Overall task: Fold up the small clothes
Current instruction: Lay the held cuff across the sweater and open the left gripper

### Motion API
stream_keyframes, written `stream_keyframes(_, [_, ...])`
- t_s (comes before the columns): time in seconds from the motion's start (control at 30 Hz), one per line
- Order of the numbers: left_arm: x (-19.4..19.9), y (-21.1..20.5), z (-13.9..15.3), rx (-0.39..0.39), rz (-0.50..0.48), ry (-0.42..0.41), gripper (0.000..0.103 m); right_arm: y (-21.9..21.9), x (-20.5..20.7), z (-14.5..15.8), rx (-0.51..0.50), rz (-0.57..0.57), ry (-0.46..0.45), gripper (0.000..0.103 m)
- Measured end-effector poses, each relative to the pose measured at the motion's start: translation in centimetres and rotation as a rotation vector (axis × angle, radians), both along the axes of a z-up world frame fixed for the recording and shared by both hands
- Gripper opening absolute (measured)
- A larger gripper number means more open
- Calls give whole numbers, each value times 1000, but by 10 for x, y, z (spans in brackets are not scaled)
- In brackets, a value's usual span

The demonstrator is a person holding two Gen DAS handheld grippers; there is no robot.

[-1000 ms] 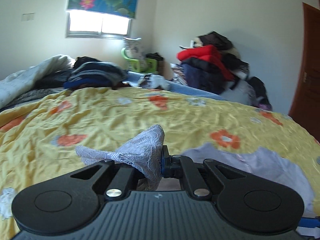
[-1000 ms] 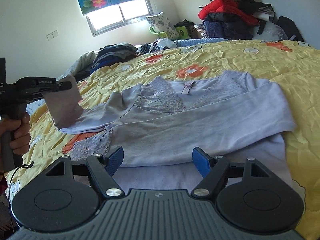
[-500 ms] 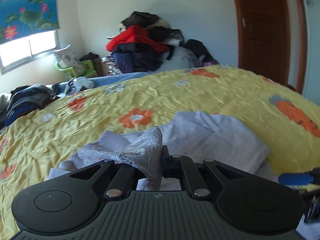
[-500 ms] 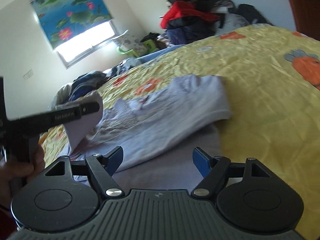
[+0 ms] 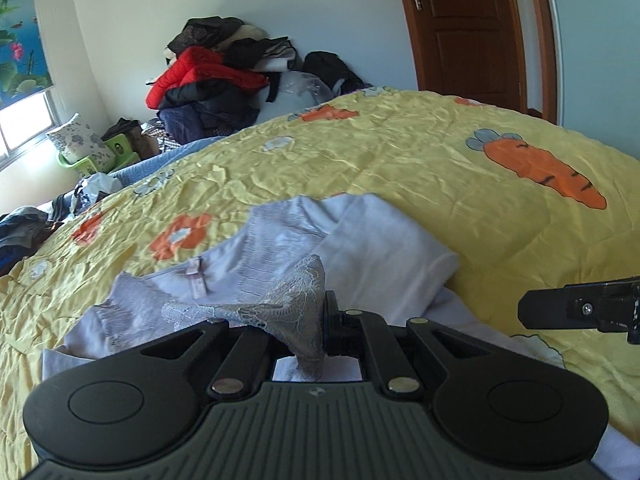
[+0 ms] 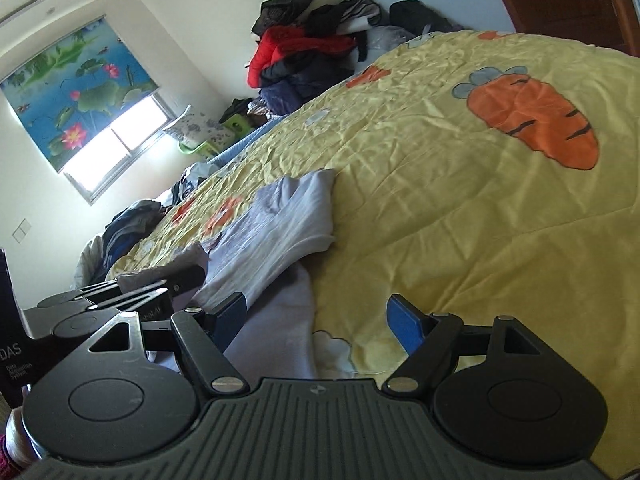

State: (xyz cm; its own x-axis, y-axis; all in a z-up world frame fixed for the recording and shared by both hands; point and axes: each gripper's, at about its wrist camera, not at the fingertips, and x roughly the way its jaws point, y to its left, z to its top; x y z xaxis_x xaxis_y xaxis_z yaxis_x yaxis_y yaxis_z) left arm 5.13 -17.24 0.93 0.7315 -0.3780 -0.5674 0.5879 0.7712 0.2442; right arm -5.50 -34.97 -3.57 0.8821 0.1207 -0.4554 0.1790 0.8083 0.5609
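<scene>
1. A yellow quilt (image 5: 400, 168) with orange carrot prints covers the bed.
2. The lilac top (image 5: 360, 248) lies partly folded on the quilt's near left.
3. The right gripper (image 6: 316, 320) hangs over the top's near edge, jaws spread, gripping nothing.
4. The left gripper (image 5: 320, 320) is clenched on the top's lace cuff (image 5: 296, 304), raised above the body.
</scene>
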Motion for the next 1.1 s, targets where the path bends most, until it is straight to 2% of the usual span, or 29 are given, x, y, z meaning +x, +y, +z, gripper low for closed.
stream_keyframes(0.1, [-3,-12,-5,37,-37,28,5,-4,-6,0,-5,-15,-1,77])
stream_keyframes(0.2, [-12,-21,-9,73,-69,22,7,-7,-12,1,-10,-35,-3,77])
stream_keyframes(0.27, [-20,-25,-10,85,-102,16,14,-10,-15,2,-18,-50,-8,77])
stream_keyframes(0.3, [-26,-27,-10,91,-116,9,28,-12,-16,3,-26,-58,-9,77])
stream_keyframes(0.33, [-30,-28,-9,93,-133,-2,50,-14,-18,3,-33,-67,-10,77])
stream_keyframes(0.37, [-36,-30,-9,91,-153,-20,64,-16,-19,5,-41,-77,-12,77])
stream_keyframes(0.4, [-43,-31,-7,86,-173,-48,85,-17,-20,6,-47,-87,-14,78])
stream_keyframes(0.43, [-51,-32,-6,79,-196,-89,92,-18,-21,7,-53,-96,-16,77])
stream_keyframes(0.5, [-67,-37,-5,95,-245,-180,93,-22,-23,8,-58,-116,-19,78])
stream_keyframes(0.57, [-78,-43,-6,121,-280,-224,93,-27,-26,9,-63,-134,-22,78])
stream_keyframes(0.67, [-89,-48,-6,112,-376,-219,93,-34,-29,11,-79,-159,-24,78])
stream_keyframes(0.73, [-96,-52,-10,145,-425,-239,93,-37,-32,11,-86,-176,-25,78])
stream_keyframes(0.8, [-101,-55,-16,189,-425,-277,93,-41,-34,11,-86,-192,-27,78])
stream_keyframes(0.87, [-102,-51,-17,197,-429,-271,93,-44,-36,11,-86,-207,-31,78])
stream_keyframes(0.97, [-95,-30,-10,161,-397,-237,93,-43,-35,12,-85,-204,-38,80])
stream_keyframes(1.1, [-70,9,-6,154,-205,-197,93,-21,-24,18,-74,-62,-86,80])
